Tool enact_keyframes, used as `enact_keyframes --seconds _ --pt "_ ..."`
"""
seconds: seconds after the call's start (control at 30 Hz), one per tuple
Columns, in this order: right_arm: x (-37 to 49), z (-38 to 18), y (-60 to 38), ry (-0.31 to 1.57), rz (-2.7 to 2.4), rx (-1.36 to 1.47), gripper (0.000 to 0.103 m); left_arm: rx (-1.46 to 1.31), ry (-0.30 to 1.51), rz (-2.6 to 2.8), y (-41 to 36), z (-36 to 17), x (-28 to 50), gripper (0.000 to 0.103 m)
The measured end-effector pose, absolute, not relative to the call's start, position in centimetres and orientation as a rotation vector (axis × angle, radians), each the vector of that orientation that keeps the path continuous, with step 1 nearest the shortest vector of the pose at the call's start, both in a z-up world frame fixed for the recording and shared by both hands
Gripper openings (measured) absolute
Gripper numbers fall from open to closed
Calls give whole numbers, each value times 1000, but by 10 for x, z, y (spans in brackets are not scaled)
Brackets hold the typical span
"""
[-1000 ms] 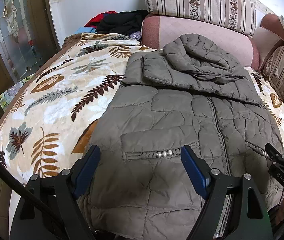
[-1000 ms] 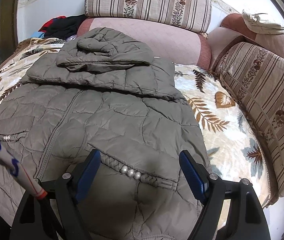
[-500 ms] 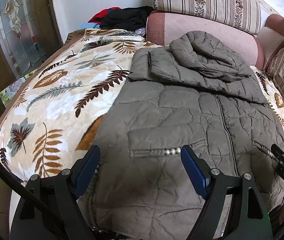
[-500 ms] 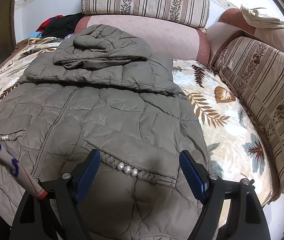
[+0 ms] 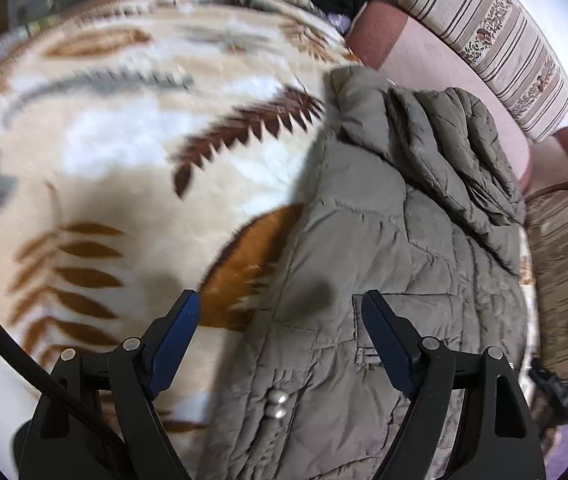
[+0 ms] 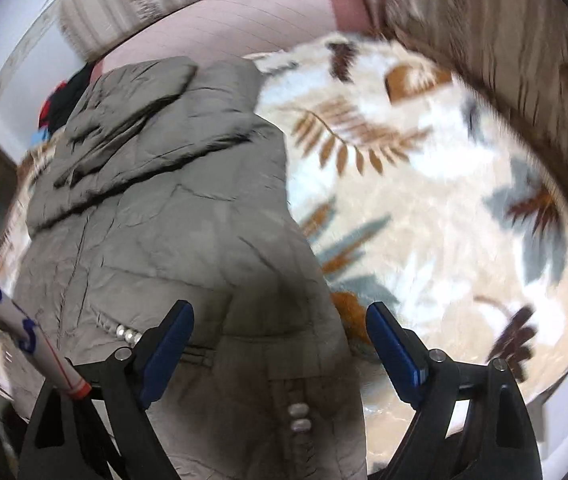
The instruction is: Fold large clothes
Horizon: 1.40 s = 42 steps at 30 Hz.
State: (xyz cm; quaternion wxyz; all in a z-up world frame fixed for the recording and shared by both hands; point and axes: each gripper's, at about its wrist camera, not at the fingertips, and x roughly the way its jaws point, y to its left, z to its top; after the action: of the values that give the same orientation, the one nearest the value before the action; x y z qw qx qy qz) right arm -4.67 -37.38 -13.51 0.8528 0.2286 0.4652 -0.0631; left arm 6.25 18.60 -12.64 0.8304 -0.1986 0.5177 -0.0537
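Note:
A grey-green quilted hooded jacket (image 5: pixel 395 264) lies flat on a leaf-patterned blanket (image 5: pixel 124 152), hood folded at the far end. My left gripper (image 5: pixel 280 316) hangs open over the jacket's left side edge, its blue pads either side of the hem, nothing held. In the right wrist view the same jacket (image 6: pixel 172 216) fills the left half. My right gripper (image 6: pixel 280 320) straddles the jacket's right side edge above the blanket (image 6: pixel 423 200); its jaws are opening and do not press on the cloth. Pearl-like beads (image 6: pixel 297 416) mark a pocket below it.
Striped cushions (image 5: pixel 495 36) and a pink backrest (image 5: pixel 435 68) line the far side. A striped armrest (image 5: pixel 563 272) bounds the right. Dark and red clothes (image 6: pixel 60 100) are piled at the far corner. A person's patterned sleeve (image 6: pixel 12 316) enters at the left of the right wrist view.
Both grippers have swung apart, the left to the jacket's left edge, the right to its right edge, and dropped closer to the cloth. Both views have rolled and are blurred by motion.

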Motion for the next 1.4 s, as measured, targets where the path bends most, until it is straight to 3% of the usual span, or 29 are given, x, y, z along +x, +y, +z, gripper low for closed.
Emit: enact_keyframes --seconds 0.37,0.47,0.77,1.03,1.4 --pt "-36 -173 -403 944 83 913 92 -640 1147 -412 173 -154 61 81" --pt "-44 -177 -405 947 88 917 87 -677 1137 -455 180 -158 50 81" --pt "-45 -180 -406 963 157 902 88 -753 1191 -513 186 -174 76 81" --pt "-78 -187 -388 1047 360 883 88 -871 1194 -634 197 -174 19 81" --pt "-107 -193 -379 938 521 1022 84 -728 1155 -680 163 -167 -21 81"
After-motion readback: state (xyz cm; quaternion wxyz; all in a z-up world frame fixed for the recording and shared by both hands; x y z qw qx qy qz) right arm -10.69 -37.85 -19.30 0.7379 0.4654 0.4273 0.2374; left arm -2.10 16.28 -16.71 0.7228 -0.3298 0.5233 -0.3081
